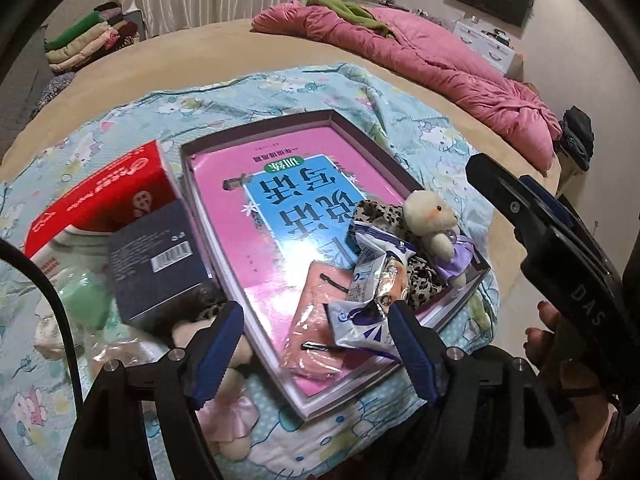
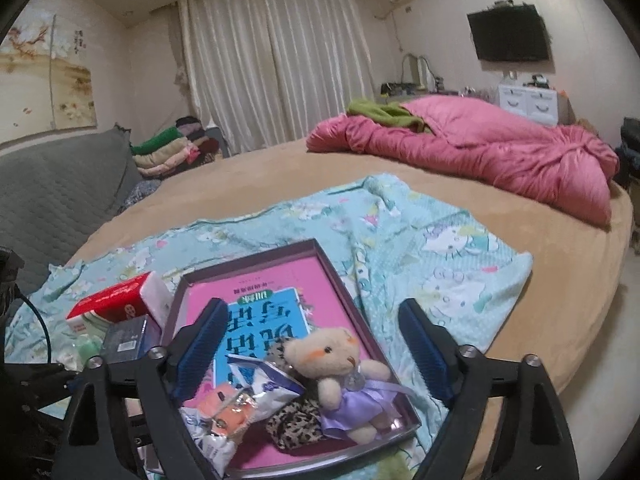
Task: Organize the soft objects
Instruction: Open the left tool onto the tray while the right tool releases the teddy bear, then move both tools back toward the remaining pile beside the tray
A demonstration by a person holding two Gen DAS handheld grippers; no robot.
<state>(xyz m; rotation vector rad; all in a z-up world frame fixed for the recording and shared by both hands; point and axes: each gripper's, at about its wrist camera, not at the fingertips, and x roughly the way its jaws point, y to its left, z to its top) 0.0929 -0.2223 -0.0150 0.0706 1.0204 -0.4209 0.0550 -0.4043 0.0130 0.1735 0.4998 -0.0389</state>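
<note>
Big round bed (image 2: pixel 520 280) fills both views, pink duvet (image 2: pixel 500 152) bunched upper right, teal cartoon-print blanket (image 2: pixel 420 248) spread over the near part. On that blanket, centre frame: shallow tray (image 2: pixel 256 258) w/ a pink book (image 1: pixel 280 208) lying flat inside. Red box (image 1: pixel 104 196) and dark box (image 1: pixel 156 264) sit just left of the tray.

Soft stuff is piled in the tray's near-right corner: teddy in purple dress (image 2: pixel 340 376), leopard-print fabric (image 2: pixel 296 424) under it, crinkly snack packet (image 1: pixel 360 320) alongside.

Right hand-held gripper (image 2: pixel 308 348) spread wide, nothing held; teddy sits right btwn its fingers, just ahead, long axis running roughly away from the camera, head far end. Left hand-held gripper (image 1: pixel 316 344) also wide and empty, packet just inside its right finger. Right one looks nearer the teddy, so prob. that grab comes next.

Hard to read: second plush (image 1: pixel 228 416), lower left of left view, mostly hidden by the left finger. Pink pouch (image 1: pixel 316 320) partly under the packet.
</note>
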